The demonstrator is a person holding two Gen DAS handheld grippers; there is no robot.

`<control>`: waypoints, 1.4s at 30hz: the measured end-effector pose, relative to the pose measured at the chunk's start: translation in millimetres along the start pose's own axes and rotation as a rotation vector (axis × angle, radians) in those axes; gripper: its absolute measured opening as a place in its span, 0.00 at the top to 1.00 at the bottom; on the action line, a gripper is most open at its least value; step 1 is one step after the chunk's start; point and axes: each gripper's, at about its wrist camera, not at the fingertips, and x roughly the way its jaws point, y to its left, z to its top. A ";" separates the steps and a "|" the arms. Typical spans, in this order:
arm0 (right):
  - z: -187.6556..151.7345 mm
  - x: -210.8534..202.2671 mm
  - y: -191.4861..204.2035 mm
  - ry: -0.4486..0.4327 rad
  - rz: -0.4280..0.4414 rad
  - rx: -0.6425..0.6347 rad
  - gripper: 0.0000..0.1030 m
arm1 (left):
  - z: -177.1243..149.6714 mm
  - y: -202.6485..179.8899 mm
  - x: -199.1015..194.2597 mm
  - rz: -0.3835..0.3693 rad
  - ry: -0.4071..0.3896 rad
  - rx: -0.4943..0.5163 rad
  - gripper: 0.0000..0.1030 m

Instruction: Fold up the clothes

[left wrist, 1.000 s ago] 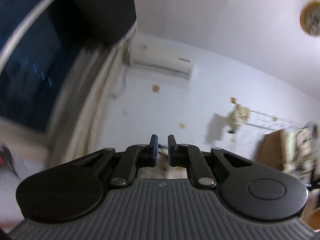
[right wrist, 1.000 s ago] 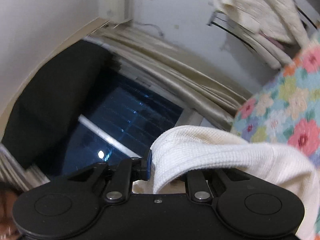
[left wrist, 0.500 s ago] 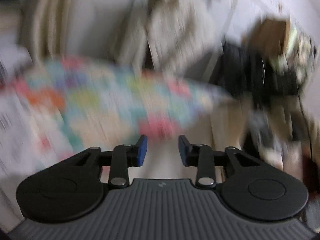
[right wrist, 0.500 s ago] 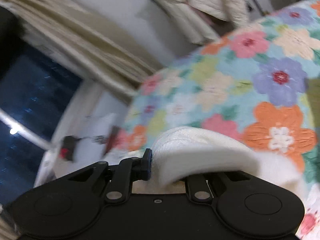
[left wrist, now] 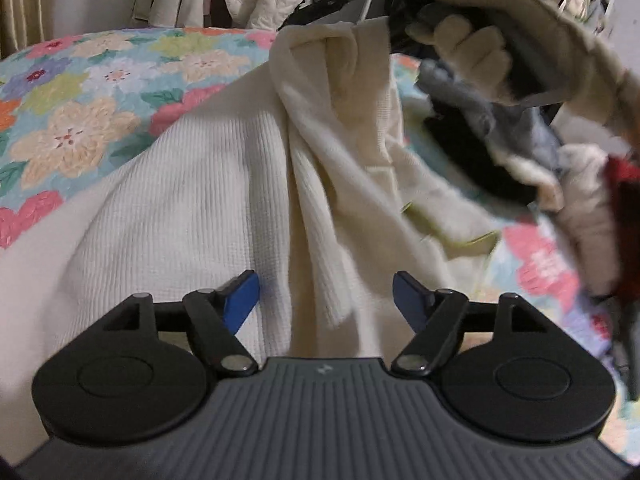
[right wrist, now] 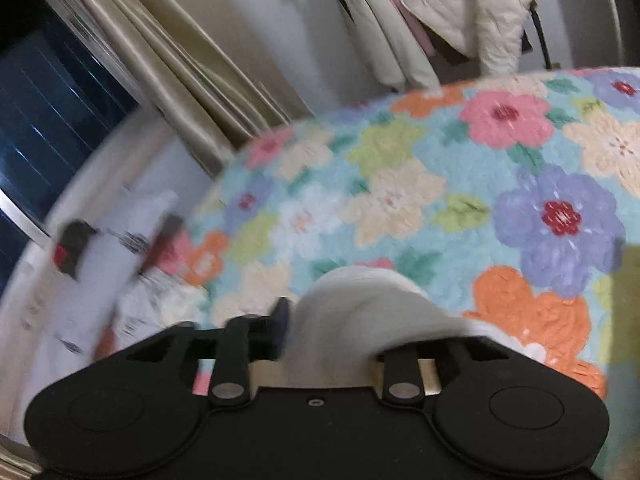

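Observation:
A cream waffle-knit garment (left wrist: 192,184) lies partly on a floral bedspread (left wrist: 80,92). One end is lifted at the upper middle of the left wrist view, where my right gripper (left wrist: 360,12) holds it, with a gloved hand (left wrist: 492,40) around the handle. My left gripper (left wrist: 326,300) is open just above the cloth, its blue fingertips (left wrist: 242,296) on either side of a hanging fold. In the right wrist view my right gripper (right wrist: 332,328) is shut on a bunch of the white garment (right wrist: 352,308); the right finger is hidden by cloth.
A heap of other clothes (left wrist: 532,160) in grey, black, cream and red lies at the right of the bed. Quilted coats (right wrist: 460,12) hang behind. Curtains (right wrist: 168,80) and a dark window (right wrist: 44,120) stand to the left, with a white sill (right wrist: 80,280) holding small items.
My left gripper has swung down from the wall and ceiling to the garment and opened wide. My right gripper has come down toward the bedspread, still holding the cloth.

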 end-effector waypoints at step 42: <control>-32.8 -224.8 90.9 -0.160 0.192 -0.394 0.96 | 120.6 46.2 -173.8 0.610 -0.057 0.096 0.96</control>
